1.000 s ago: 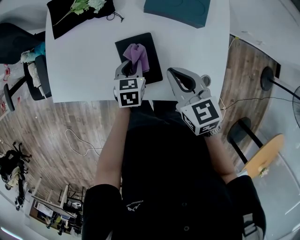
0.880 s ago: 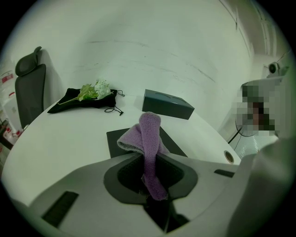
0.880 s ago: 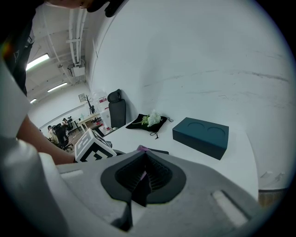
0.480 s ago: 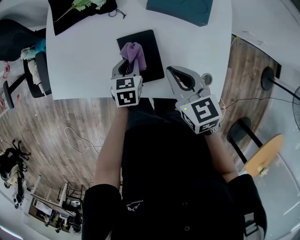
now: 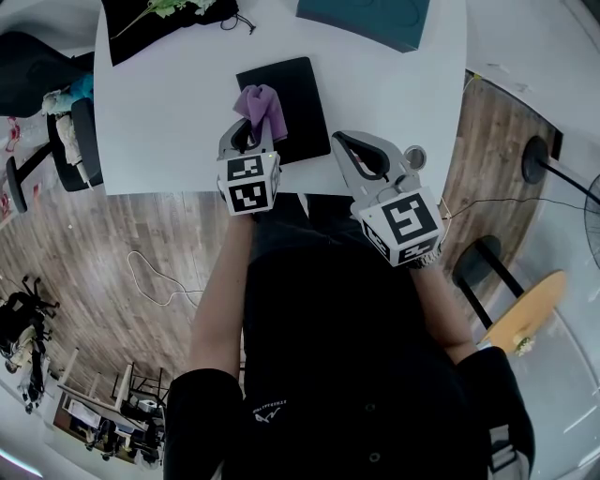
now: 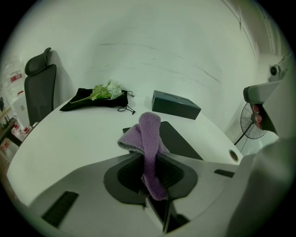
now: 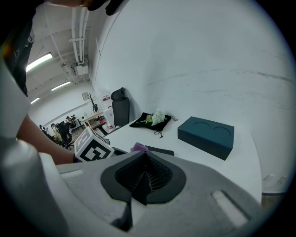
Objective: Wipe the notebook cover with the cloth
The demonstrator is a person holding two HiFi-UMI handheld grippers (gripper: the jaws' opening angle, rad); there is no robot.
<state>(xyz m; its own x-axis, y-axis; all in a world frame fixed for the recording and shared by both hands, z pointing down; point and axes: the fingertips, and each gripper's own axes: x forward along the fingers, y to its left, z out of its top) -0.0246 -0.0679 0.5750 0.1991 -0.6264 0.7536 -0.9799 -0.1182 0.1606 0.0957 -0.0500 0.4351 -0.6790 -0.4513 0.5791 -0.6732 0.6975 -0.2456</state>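
The white surface point(image 5: 159, 112) fills the top of the head view, and at its upper edge, right of centre, sits a teal box point(image 5: 366, 19). At the upper left there's a black pouch point(image 5: 141, 37) with a sprig of flowers point(image 5: 164, 7) lying on it. Dead centre, close to the surface's near edge, lies the black notebook point(image 5: 300, 94), flat and closed.

Now the claws. The left claw point(image 5: 251, 136) sits at the notebook's lower left corner, pressed tight on the purple cloth point(image 5: 262, 108). The left gripper view shows it plainly: the cloth point(image 6: 149, 134) rises out of the pinched jaws, folds over on itself, and hangs above the notebook's left side. Whether it touches the cover can't be told.

The right claw point(image 5: 361, 155) hovers just beside the notebook's lower right corner. In the right gripper view its jaws are pressed together on nothing, with the box point(image 7: 206, 131) ahead at right.
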